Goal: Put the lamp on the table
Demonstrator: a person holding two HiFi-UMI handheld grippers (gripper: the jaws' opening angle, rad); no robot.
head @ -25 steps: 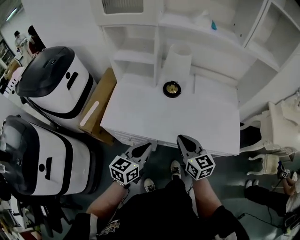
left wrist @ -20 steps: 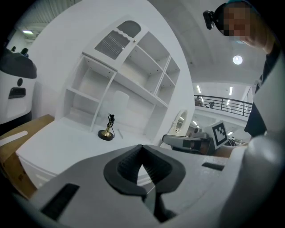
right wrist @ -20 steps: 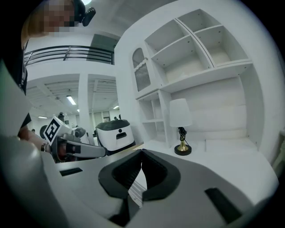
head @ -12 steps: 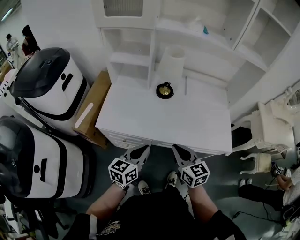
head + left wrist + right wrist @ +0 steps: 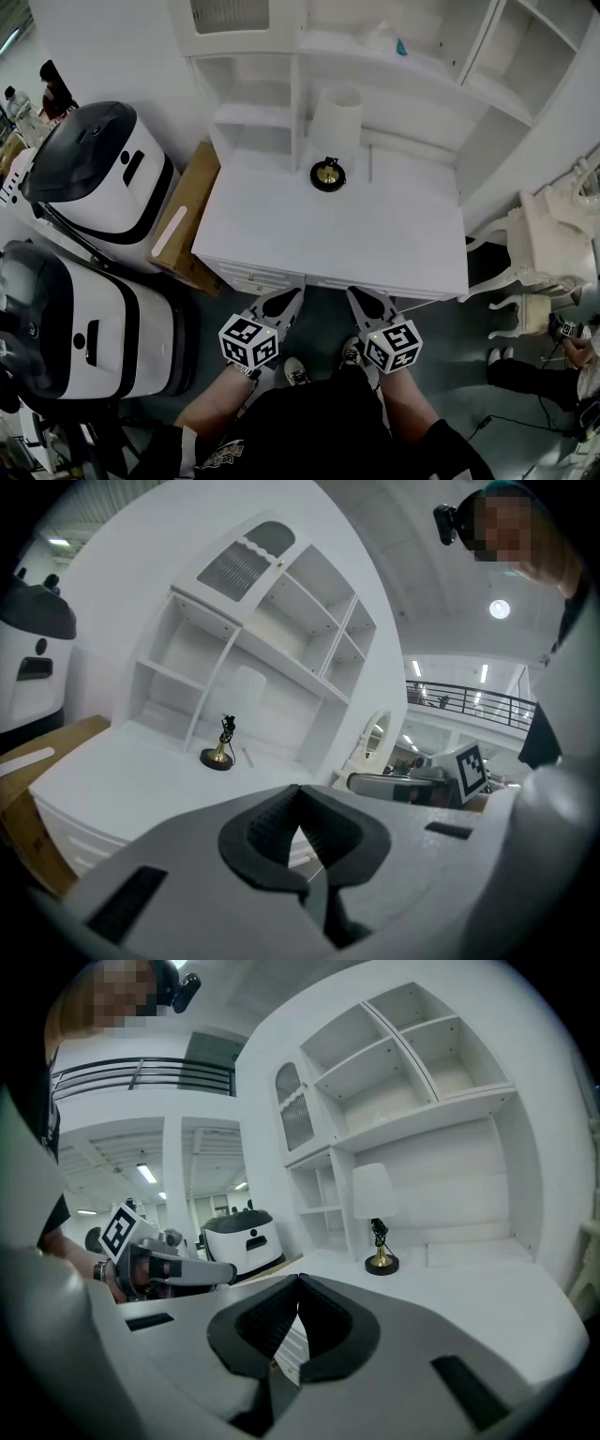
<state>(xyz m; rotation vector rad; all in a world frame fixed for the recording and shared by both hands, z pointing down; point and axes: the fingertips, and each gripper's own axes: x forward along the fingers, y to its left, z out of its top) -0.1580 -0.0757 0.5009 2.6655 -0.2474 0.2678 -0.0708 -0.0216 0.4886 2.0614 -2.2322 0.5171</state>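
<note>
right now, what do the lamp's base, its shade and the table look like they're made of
Lamp base: probably metal, a shiny brass-gold dome on a black disc; it glints. Shade: matte white, likely fabric or paper; too small to tell any weave. Table: looks like painted wood or board, smooth satin white with no grain showing.

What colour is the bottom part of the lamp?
The lamp base is black with a shiny gold middle, clearest in the right gripper view.

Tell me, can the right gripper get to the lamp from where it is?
Probably yes. Only bare table lies between the right gripper and the lamp at the back. Its jaws are shut, so they would need opening first.
</note>
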